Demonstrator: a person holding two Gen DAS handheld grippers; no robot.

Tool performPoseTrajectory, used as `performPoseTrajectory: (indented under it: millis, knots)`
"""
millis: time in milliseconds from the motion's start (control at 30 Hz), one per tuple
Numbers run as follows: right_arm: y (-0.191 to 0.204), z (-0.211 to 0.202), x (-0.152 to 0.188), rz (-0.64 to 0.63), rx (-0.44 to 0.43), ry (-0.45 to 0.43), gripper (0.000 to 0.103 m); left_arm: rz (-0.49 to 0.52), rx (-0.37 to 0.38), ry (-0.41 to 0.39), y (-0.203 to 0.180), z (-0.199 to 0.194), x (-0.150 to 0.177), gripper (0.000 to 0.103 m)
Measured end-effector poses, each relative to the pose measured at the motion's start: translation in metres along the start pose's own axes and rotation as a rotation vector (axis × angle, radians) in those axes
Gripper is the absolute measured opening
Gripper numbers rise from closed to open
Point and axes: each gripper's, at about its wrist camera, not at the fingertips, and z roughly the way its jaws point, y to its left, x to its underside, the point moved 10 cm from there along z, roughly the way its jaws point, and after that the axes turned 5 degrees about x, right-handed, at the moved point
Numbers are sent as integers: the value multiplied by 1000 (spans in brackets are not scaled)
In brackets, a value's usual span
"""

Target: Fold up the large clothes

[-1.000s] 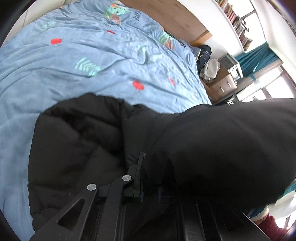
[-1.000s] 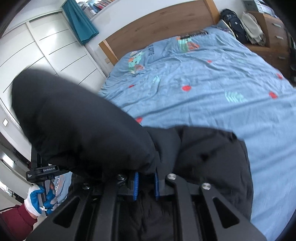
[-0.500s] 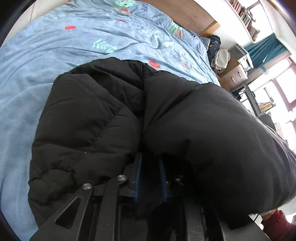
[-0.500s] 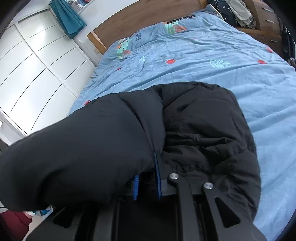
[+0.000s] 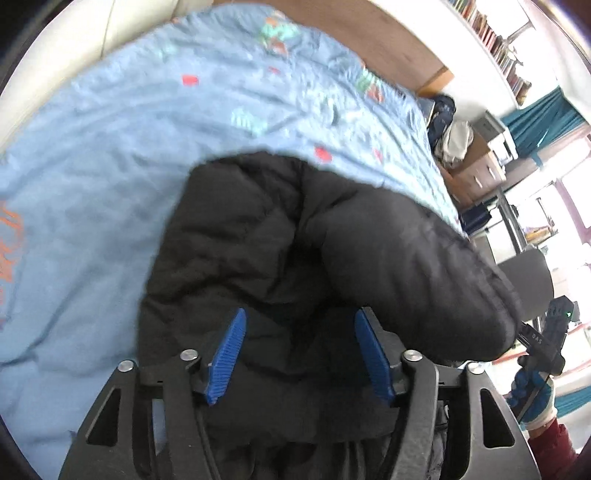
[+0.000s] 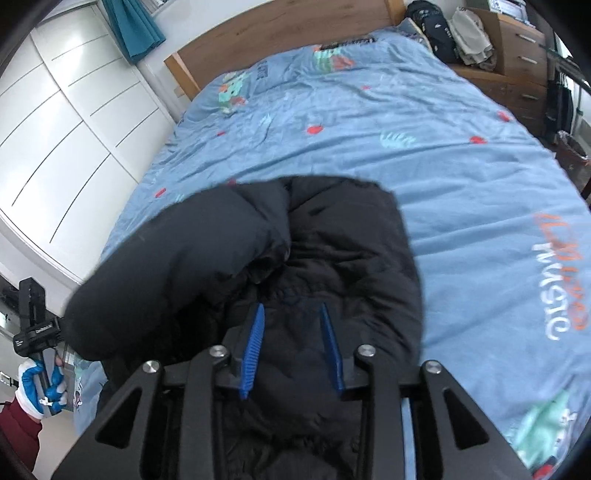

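The black puffer jacket [image 5: 280, 236] lies bundled on the bed [image 5: 110, 155], directly ahead of and beneath both tools, one padded fold heaped across its middle. The left tool [image 5: 299, 350] has its jaws spreading apart, already fairly wide; jacket fabric sits between and below its blue ribbed pads [image 5: 227, 358], but the pads do not press on it. The right tool [image 6: 291, 347] is also spreading its jaws, to a narrower gap; the jacket lies under and between its blue pads [image 6: 253, 350], loose and unclamped. To the right of the left tool, a hand in a blue and white glove [image 5: 533, 384] grips the other tool's handle; a matching gloved hand [image 6: 38, 384] shows to the left of the right tool. On the blue bed cover, to the right of the right tool, there is white and orange lettering [image 6: 557, 273], upside down and not clearly readable. More print near the wooden headboard [image 6: 280, 26] is too small to read.
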Motion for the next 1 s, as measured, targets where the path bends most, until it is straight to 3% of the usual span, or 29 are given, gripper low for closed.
performPoseTrajectory:
  millis: [200, 433, 700, 867, 1000]
  knots:
    - [37, -36, -48, -89, -14, -77, 41, 108, 30, -64, -60, -8, -46, 77]
    - [112, -7, -71, -211, -58, -64, 45, 220, 40, -28, -108, 41, -61, 77]
    - [125, 37, -51, -253, -29, 15, 45, 239, 14, 49, -106, 85, -35, 77]
    - [123, 45, -20, -298, -51, 79, 45, 266, 12, 82, -98, 91, -5, 77]
    - [118, 54, 16, -379, -32, 138, 47, 310, -35, 123, -84, 103, 24, 78]
